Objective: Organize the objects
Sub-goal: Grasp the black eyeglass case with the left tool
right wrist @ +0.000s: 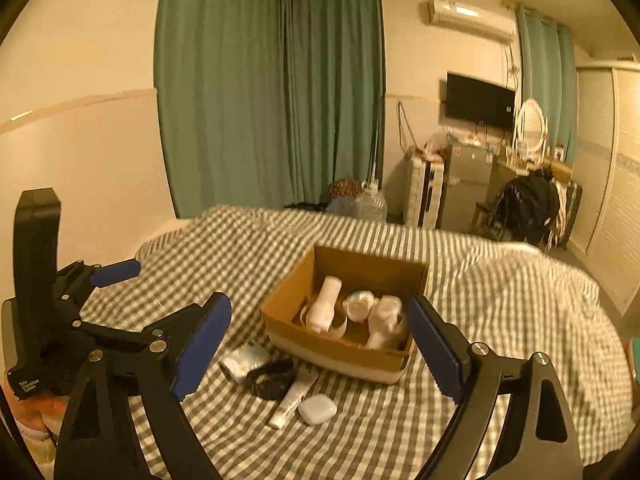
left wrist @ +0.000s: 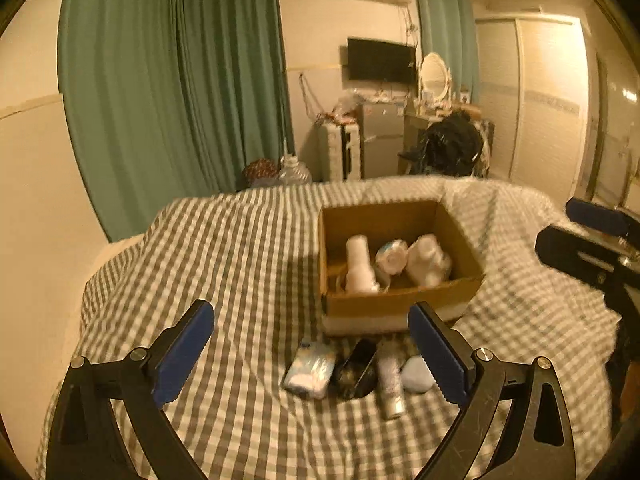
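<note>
Both grippers are hovering above the bed [left wrist: 240, 248], jaws spread wide, holding nothing. The left gripper [left wrist: 312, 354] and right gripper [right wrist: 320, 346] are facing the cardboard box [left wrist: 400, 304], which is already holding three white items. Four loose things are lying just in front of the box: tissue pack [left wrist: 310, 368], black case [left wrist: 356, 368], white tube [left wrist: 390, 380], pale blue case [right wrist: 317, 409]. Likely next: grabbing one. Best taking an outer item first, descending straight, since they are touching each other.
</note>
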Tool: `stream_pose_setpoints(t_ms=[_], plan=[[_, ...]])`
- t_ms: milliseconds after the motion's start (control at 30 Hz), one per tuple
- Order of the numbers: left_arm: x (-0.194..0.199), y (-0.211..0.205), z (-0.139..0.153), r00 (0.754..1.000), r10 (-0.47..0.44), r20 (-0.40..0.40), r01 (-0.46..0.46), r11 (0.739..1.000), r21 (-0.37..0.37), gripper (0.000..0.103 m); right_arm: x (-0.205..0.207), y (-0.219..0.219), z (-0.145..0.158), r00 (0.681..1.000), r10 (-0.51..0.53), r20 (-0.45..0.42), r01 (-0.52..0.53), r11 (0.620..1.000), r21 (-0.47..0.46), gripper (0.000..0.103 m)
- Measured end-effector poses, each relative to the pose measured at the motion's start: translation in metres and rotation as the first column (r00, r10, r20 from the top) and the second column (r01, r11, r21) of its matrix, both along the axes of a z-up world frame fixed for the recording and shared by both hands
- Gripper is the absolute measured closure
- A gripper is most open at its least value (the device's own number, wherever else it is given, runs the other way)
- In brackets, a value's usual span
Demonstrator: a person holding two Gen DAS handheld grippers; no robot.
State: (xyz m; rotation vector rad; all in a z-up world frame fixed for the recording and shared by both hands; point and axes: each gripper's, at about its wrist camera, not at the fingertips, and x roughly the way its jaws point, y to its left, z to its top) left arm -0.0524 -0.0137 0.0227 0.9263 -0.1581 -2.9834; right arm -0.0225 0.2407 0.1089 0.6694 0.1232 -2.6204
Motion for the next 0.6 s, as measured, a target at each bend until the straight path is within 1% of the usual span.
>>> stream_pose_setpoints(t_ms=[67,200,333,500,600], plan=[[-0.007,0.0,-0.021,0.999,0.01,0.034,-0.009,1.0,-0.009,0.003,-0.011,0.0,-0.017,0.999,-0.006,0.034,0.006,1.0,0.005,0.013],[-0.026,0.001,-0.066,0.992,0.028,0.12,-0.028,1.0,0.0,0.003,-0.036,0.001,-0.053,0.994,-0.041,0.101,0.038,0.999,0.036,0.013],[-0.037,0.006,-0.102,0.982,0.02,0.188,-0.018,1.0,-0.008,0.003,-0.054,0.001,-0.088,0.985,-0.062,0.163,0.051,0.996,0.073,0.013],[-0.049,0.015,-0.131,0.97,-0.001,0.244,0.007,1.0,-0.023,0.003,-0.07,0.008,-0.123,0.974,-0.082,0.212,0.061,0.993,0.105,0.013],[-0.06,0.023,-0.145,0.961,-0.023,0.277,0.033,0.999,-0.029,0.003,-0.077,0.014,-0.14,0.961,-0.093,0.262,0.071,0.993,0.091,0.013]])
